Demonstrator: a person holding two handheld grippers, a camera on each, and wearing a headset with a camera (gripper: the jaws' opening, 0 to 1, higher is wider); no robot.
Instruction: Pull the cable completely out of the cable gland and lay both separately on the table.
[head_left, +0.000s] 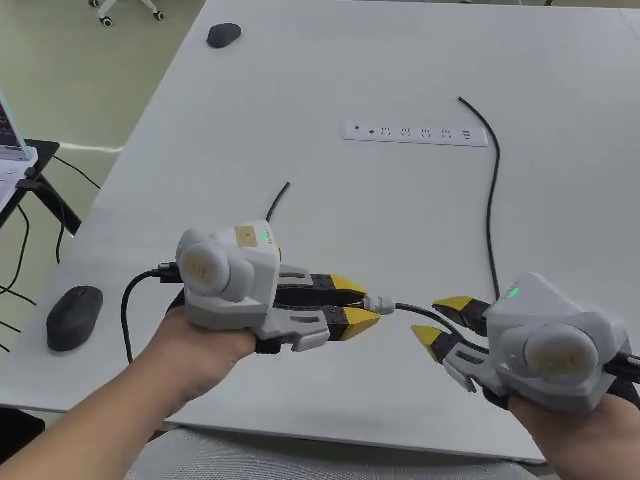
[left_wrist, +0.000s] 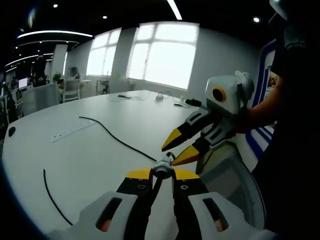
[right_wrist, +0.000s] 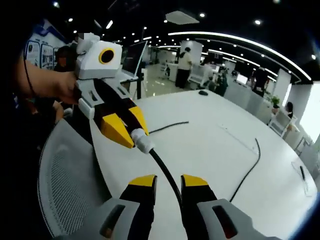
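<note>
While I watched through the headset, the white table (head_left: 300, 90) took up most of the scene, with a white power strip (head_left: 415, 133) lying far across it. The black cable (head_left: 493, 200) ran from near that strip's right end back toward me, flat on the table top, then lifted off it near the grippers.

The right gripper (head_left: 443, 320) sat low on my right with its yellow-tipped jaws parted. In its own view the cable (right_wrist: 167, 175) passed through the gap between them, which was wider than the cable, so I judged it was not gripped. The left gripper (head_left: 368, 303) faced it, just beside it, held above the near edge of the table. Its jaws were closed tight on the cable gland (head_left: 378, 303), a small pale fitting (left_wrist: 162, 167) pinched at the very tips. The cable entered the gland's free end (right_wrist: 141, 141), not pulled out.
</note>
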